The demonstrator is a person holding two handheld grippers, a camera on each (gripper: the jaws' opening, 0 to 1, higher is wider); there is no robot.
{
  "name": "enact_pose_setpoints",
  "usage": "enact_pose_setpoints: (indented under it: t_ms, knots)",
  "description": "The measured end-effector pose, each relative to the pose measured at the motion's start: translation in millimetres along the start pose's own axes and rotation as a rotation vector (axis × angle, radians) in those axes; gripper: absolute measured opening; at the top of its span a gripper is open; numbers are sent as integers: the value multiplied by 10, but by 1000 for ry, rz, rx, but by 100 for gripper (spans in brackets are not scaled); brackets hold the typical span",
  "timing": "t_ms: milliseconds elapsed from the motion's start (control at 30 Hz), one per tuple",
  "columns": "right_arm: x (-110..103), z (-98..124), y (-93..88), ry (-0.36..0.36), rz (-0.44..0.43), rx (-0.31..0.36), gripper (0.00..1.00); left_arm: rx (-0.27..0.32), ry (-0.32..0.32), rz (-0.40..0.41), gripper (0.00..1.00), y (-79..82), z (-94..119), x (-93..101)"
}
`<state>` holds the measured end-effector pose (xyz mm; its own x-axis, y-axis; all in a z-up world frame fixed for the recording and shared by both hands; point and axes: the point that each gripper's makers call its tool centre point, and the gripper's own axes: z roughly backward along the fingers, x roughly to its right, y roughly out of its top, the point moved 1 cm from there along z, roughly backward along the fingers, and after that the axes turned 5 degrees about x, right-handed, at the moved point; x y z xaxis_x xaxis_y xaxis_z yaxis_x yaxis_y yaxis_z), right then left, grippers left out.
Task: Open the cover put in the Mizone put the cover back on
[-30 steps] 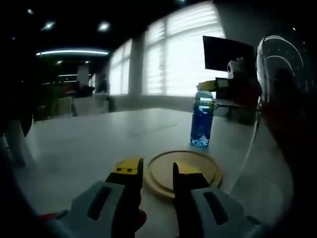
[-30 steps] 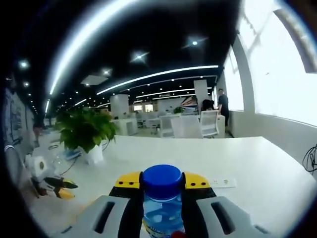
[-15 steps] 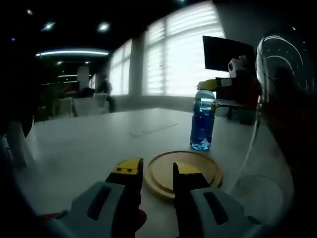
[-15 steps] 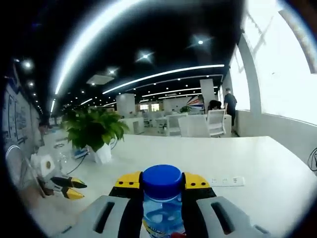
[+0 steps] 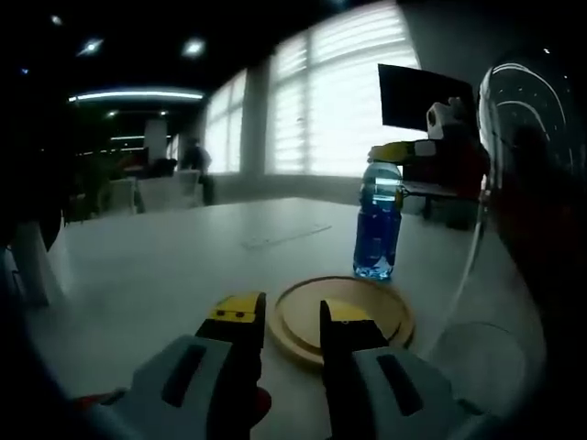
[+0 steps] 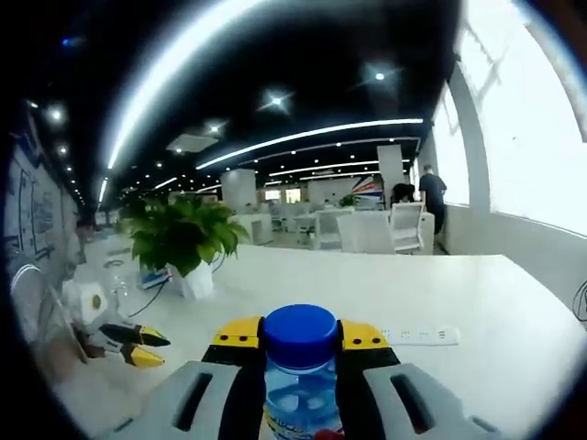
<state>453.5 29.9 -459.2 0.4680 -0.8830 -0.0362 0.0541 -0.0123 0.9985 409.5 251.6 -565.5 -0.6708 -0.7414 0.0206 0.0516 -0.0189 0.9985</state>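
- Mizone bottle (image 6: 300, 380) clamped between the jaws of the right gripper (image 6: 300, 341), grip just under the blue cap (image 6: 298, 335); yellow pads pressed to both sides of the neck.
- Same bottle seen in the left gripper view (image 5: 377, 223), upright, blue liquid filling most of it; cannot tell whether the base touches the white table (image 5: 156, 266) or hangs just above it.
- Right gripper visible there too (image 5: 401, 151), coming in from the right at neck height.
- Round wooden cover (image 5: 343, 318) flat on the table, just ahead of the left gripper (image 5: 292, 321), between it and the bottle. Probably the lid to be put back on.
- Curved clear wall at the right edge of the left gripper view, likely the container (image 5: 500, 165); too blurred to say more.
- Left gripper holding nothing; jaws parted by a narrow gap, low over the table.
- Handling judgement: nearly full, so fairly heavy for its size; weight hangs below the grip, likely to swing if tilted fast.
- Thin clear plastic body probably dents under squeeze and runs smooth; neck below the cap is the stiffest spot, and the cap's lip stops a downward slip. Present hold looks sound.
- Wooden cover: rigid, light, lying flat; best taken at the rim, one jaw under the edge.
- Potted plant (image 6: 183, 243) and power strip (image 6: 417, 335) well apart on the far side, no obstruction.
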Motion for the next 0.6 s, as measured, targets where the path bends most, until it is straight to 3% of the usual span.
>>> enact_pose_setpoints:
  t_ms: [600]
  knots:
    - [62,-51,24,0,8,-30,21,-21,1,1,18,-64,-15,-7]
